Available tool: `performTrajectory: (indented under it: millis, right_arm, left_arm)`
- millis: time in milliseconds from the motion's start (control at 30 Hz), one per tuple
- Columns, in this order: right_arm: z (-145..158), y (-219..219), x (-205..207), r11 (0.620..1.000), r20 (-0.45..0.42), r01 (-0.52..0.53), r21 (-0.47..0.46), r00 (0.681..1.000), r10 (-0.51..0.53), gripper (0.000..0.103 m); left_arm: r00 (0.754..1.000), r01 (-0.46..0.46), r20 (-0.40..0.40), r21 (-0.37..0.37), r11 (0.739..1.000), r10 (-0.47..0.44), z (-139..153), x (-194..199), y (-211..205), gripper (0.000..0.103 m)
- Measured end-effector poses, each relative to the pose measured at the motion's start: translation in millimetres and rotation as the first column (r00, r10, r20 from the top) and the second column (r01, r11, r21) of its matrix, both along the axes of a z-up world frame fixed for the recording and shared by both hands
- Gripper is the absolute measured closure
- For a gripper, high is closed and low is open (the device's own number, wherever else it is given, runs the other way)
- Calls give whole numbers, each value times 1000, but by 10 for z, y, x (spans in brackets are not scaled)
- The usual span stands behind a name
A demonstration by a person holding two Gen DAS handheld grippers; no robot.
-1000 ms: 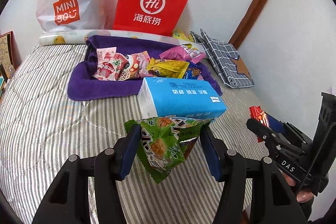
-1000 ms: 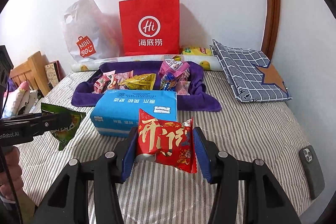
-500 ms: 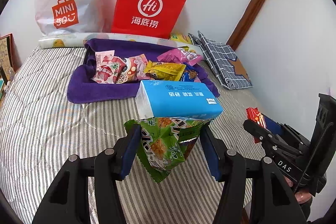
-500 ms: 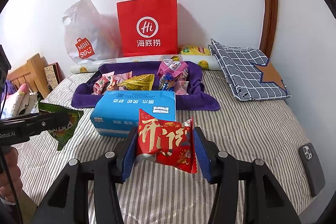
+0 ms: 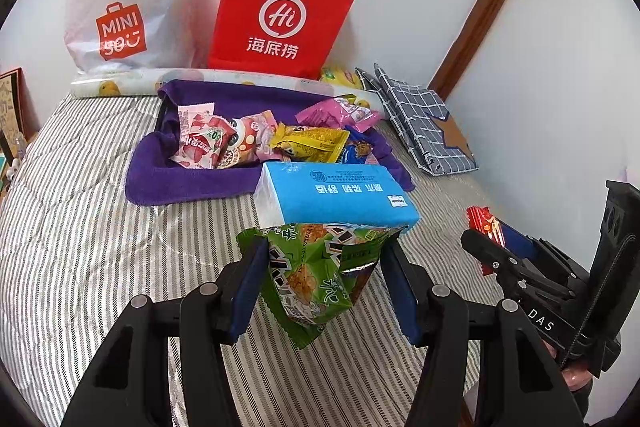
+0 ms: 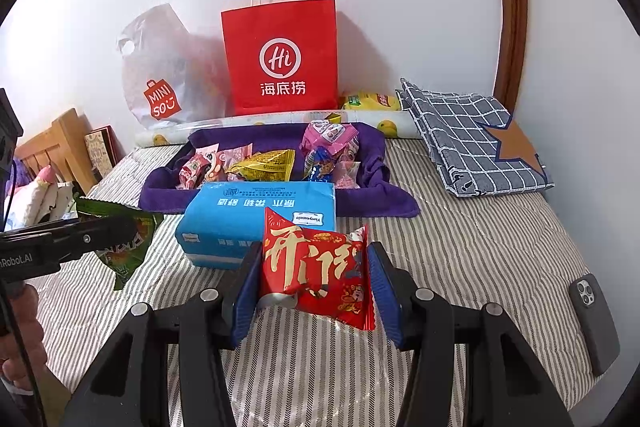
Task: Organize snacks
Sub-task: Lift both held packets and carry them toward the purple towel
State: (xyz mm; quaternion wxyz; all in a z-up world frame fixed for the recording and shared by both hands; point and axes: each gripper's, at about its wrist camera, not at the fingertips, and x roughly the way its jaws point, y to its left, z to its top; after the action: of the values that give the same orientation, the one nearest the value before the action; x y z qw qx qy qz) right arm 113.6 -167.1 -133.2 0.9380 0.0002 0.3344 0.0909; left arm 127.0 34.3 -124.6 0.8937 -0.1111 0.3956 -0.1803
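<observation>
Snack packets fill both tools: the left gripper (image 5: 322,279) is clamped on a crinkled green foil snack bag (image 5: 316,275) hanging point-down, and the right gripper (image 6: 312,283) is clamped on a glossy red foil packet with gold lettering (image 6: 316,267), both lifted over the grey-striped bedcover (image 6: 460,267). Straight ahead of both, beyond the blue rectangular tissue pack (image 5: 336,193) lying crosswise, sits the purple towel-lined tray (image 5: 188,179), long axis left to right, already holding pink, yellow and blue packets. Judging by this, the left gripper is slightly nearer the tray's open left half.

Glossy foil packets (image 5: 308,143), plush cloth (image 5: 192,183)
</observation>
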Motion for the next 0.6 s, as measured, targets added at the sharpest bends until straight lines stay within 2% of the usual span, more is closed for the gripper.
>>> performTrajectory:
  millis: [600]
  right_arm:
    - [55,-9,120,1000,-1,1,10,1000,-1,54]
  left_arm:
    - [1000,6,4,0,1000,-6,88,103,-36,46]
